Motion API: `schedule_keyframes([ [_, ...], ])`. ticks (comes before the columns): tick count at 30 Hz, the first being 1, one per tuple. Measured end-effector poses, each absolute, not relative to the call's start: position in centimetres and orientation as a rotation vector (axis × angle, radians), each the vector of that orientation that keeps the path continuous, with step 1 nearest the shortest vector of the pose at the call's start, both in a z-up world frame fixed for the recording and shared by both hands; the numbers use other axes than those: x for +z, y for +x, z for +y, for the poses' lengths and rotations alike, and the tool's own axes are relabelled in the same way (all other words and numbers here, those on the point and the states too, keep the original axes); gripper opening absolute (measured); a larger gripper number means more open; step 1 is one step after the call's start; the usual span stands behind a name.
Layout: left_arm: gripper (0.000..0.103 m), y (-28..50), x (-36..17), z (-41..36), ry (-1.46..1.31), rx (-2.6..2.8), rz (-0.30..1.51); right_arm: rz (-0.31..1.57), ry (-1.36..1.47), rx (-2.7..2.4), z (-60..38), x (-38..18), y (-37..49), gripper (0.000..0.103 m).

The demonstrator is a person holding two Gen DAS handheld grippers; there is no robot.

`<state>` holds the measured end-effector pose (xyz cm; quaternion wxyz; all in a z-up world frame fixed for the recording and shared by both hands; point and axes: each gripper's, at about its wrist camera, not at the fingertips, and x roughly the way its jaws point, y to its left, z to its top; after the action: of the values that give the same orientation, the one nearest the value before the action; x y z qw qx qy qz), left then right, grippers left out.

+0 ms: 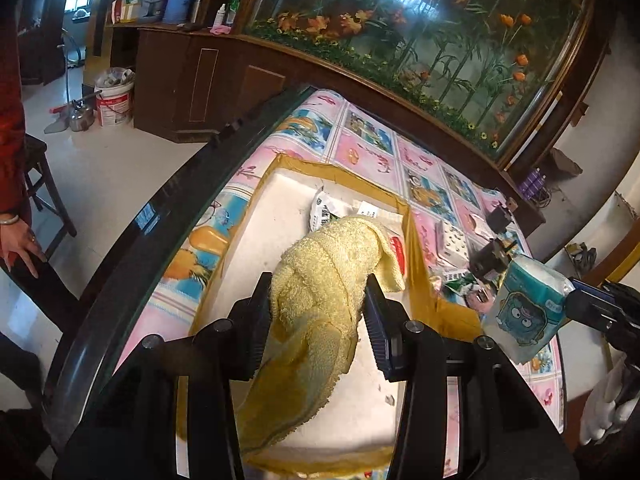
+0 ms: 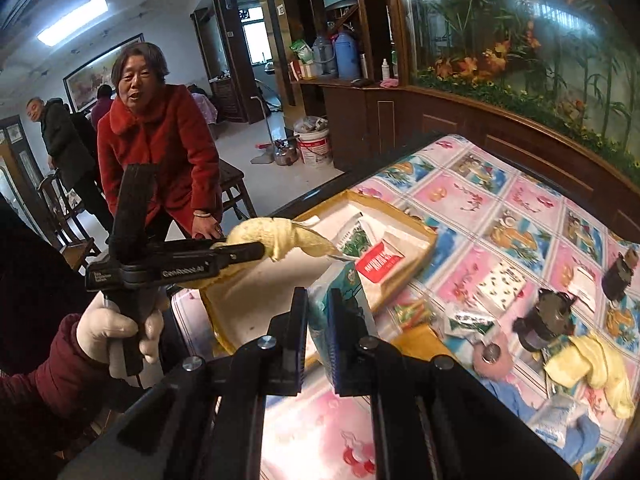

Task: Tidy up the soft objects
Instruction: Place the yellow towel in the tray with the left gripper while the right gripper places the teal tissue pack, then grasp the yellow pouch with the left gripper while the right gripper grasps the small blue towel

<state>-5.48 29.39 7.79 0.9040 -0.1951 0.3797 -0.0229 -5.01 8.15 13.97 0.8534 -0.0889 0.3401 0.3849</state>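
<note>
Left gripper (image 1: 318, 312) clamped on the yellow towel (image 1: 320, 280); the cloth bulges between the jaws, its tail hanging below them, and the cardboard box (image 1: 416, 248) sits directly under and ahead of the fingers; right gripper (image 2: 318, 334) squeezed shut on the tissue pack (image 2: 340, 312), held off the patterned tablecloth (image 2: 500, 216), box ahead and to the left of its jaws. Judgement: both loads are bound for the box; lower the towel first so its tail clears the near wall, release only once the cloth rests on the white floor; keep the pack clear of the left gripper, then set it beside the packets (image 2: 376, 256) ahead; loose items remain to the right of the right gripper.
</note>
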Motion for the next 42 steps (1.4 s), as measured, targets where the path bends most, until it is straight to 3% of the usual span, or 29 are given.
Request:
schedule_keyframes([
  [12,0.044,1.8,4.4,31.5,-0.406,0.009,0.870,0.856,-0.215,0.733,16.8,7.1,2.1,0.008],
  [16,0.048,1.6,4.8,31.9,-0.430,-0.005,0.848,0.877,-0.175,0.718,17.6,5.8,3.0,0.013],
  [18,0.048,1.4,5.1,31.9,-0.440,-0.014,0.841,0.883,-0.180,0.711,17.9,5.4,3.1,0.021],
  [20,0.048,1.3,5.5,32.0,-0.444,-0.022,0.829,0.890,-0.161,0.726,17.7,5.3,3.1,0.025],
  [31,0.048,-2.5,11.3,28.1,-0.360,-0.051,0.721,0.759,0.013,0.654,7.8,10.3,0.4,0.026],
  [33,0.057,-3.3,12.4,26.2,-0.343,-0.092,0.708,0.715,0.039,0.594,4.5,11.0,-0.3,0.031],
  [35,0.066,-3.9,12.8,24.1,-0.320,-0.133,0.709,0.686,0.058,0.522,0.9,11.3,-1.2,0.059],
  [36,0.066,-3.9,12.9,22.8,-0.307,-0.160,0.718,0.682,0.067,0.493,-0.5,11.1,-1.4,0.065],
  [42,0.066,-3.2,10.6,14.2,-0.185,-0.297,0.833,0.724,0.151,0.324,-9.5,8.4,-2.7,0.066],
])
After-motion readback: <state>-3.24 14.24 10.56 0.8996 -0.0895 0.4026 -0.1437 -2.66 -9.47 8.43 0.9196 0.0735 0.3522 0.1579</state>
